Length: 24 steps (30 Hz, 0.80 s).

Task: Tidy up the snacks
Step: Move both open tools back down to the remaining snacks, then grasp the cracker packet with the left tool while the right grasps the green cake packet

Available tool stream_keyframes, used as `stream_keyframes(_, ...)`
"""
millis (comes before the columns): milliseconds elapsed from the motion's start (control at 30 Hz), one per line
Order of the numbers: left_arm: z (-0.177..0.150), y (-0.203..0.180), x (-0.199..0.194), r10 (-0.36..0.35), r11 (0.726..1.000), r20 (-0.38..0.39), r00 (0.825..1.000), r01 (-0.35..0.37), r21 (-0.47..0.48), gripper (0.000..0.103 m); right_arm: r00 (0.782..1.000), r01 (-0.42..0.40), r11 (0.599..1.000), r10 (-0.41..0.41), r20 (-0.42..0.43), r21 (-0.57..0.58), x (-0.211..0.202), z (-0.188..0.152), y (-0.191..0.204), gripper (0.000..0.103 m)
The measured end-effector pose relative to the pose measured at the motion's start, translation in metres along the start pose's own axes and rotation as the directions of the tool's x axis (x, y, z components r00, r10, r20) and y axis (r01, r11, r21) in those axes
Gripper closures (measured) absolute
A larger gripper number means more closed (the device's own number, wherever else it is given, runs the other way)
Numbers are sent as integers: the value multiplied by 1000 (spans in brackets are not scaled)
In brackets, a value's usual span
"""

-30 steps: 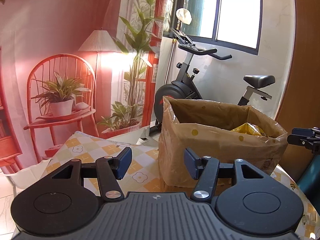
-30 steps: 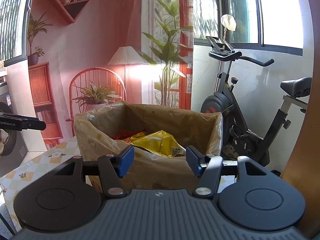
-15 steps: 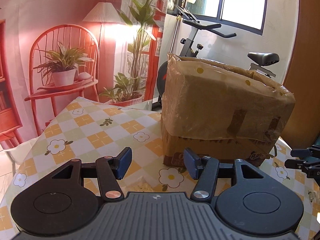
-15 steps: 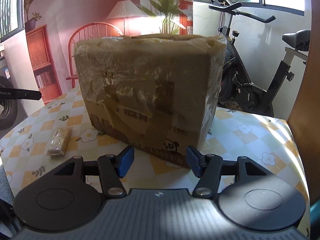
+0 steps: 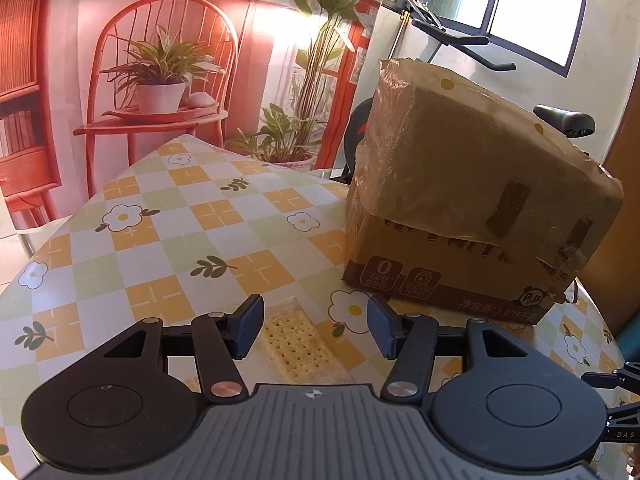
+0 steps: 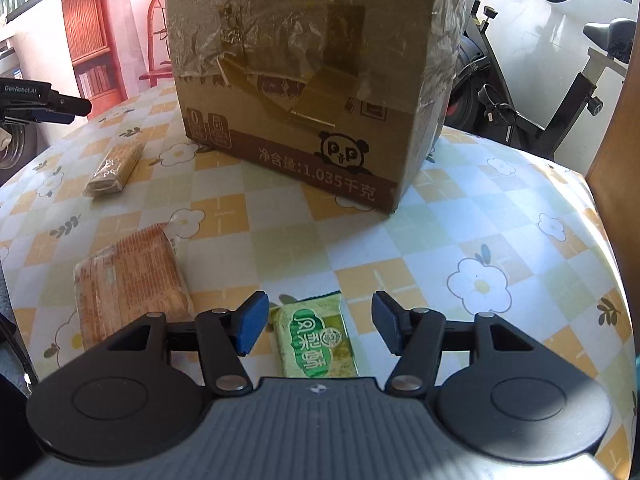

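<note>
One taped cardboard box stands on the checked tabletop. Three crinkly packets lie before it: cracker packet, orange packet, green packet. Left tool and right tool gape, empty.

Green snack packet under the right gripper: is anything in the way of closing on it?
Nothing visible. The green snack packet lies flat on the table between the open pads of the right gripper. The orange packet lies off to its left and the cardboard box stands well beyond.
</note>
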State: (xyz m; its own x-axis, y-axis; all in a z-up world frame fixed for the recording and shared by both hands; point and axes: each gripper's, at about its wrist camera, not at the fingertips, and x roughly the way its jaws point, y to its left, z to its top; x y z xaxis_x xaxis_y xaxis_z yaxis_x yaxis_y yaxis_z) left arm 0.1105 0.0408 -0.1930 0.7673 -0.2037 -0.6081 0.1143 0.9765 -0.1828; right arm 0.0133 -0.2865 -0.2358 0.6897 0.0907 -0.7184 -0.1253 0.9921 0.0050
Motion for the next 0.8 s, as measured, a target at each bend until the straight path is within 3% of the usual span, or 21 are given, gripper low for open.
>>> stream_keyframes(200,-12,-1,1,1,1000,-16,1000,-1,-16,44,997,-14,999,12,-75,-31,10,-10,6,47)
stream_keyframes(267,-14,0,2,-3,1000,-20,1000,2,-22,44,999,-13,999,11,-50,-38,9,-13,7,61)
stream_keyframes(800,-17,3,12,6,999,-76,997,-9,-35,43,994,6,997,-13,105,72,55,15,-6,62)
